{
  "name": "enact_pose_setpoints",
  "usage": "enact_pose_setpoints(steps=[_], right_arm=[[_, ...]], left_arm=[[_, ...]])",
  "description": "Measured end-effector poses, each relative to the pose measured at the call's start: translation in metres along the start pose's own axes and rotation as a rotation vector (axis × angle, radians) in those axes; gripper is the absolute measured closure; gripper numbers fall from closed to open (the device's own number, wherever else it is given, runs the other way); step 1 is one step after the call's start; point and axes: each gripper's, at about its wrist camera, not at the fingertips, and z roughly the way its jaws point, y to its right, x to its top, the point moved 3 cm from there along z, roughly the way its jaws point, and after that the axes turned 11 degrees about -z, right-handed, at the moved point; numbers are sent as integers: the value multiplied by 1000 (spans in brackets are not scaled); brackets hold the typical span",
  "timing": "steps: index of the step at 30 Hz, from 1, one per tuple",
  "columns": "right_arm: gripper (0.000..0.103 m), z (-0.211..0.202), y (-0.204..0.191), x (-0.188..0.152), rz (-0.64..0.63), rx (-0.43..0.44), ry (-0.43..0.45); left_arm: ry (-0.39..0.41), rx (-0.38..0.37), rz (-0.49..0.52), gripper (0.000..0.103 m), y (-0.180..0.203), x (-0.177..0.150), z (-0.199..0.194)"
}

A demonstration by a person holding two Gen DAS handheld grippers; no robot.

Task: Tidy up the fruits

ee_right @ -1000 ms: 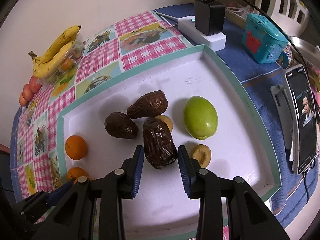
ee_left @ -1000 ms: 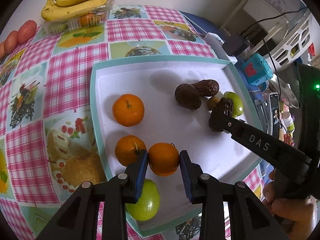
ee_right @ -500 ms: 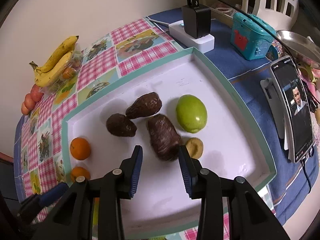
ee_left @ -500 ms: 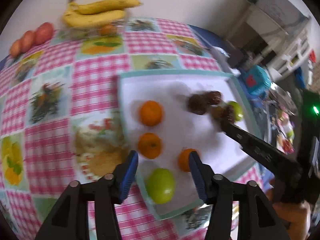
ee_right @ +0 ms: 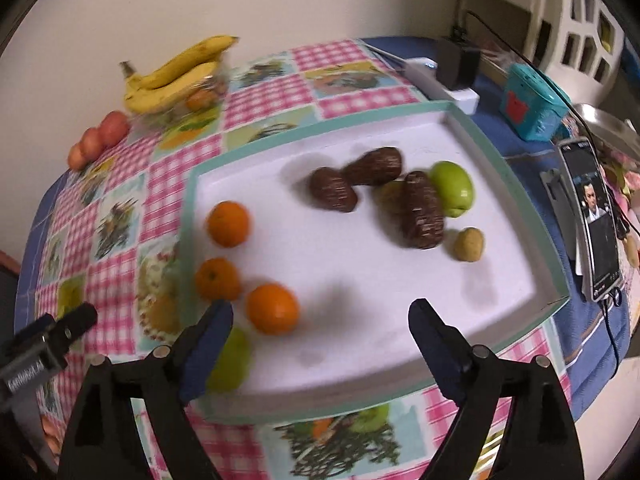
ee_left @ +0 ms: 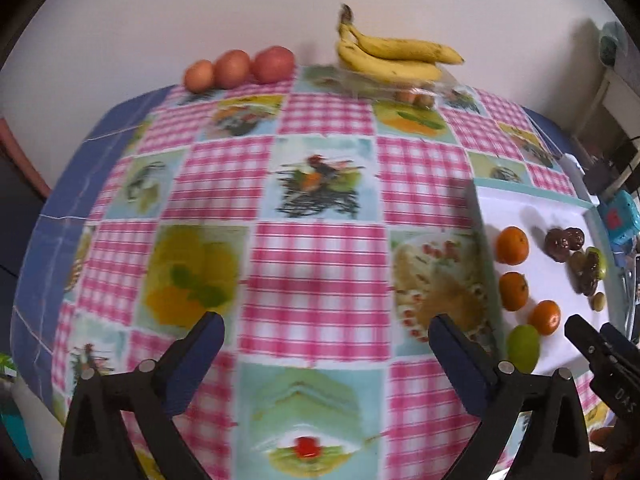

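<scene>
A: Fruits sit mostly in the white tray, on the checked surface. Away from the tray, by the wall, lie the bananas and three reddish fruits.

B: And inside the tray?

A: Sorted by kind, it seems. Three oranges line the side towards the bananas; the brown fruits cluster at the opposite side with a green apple and a small yellowish fruit. A second green apple lies at the tray's near corner beside the oranges, probably the one still out of place.

B: The grippers?

A: The left gripper has just been opening; its jaws stand wide over bare cloth, away from the tray, with nothing between them. The right gripper has also just spread its jaws; they hang empty over the tray's near edge. The picture is blurred, so I can't say whether its fingertip touches that apple.
</scene>
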Motion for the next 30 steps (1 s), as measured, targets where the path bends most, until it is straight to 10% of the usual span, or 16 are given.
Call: enact_pose_setpoints(steps=[30], right_arm=[[12, -15, -58, -7, -141, -7, 37]], left_arm=[[19, 182, 5, 0, -45, -20, -13]])
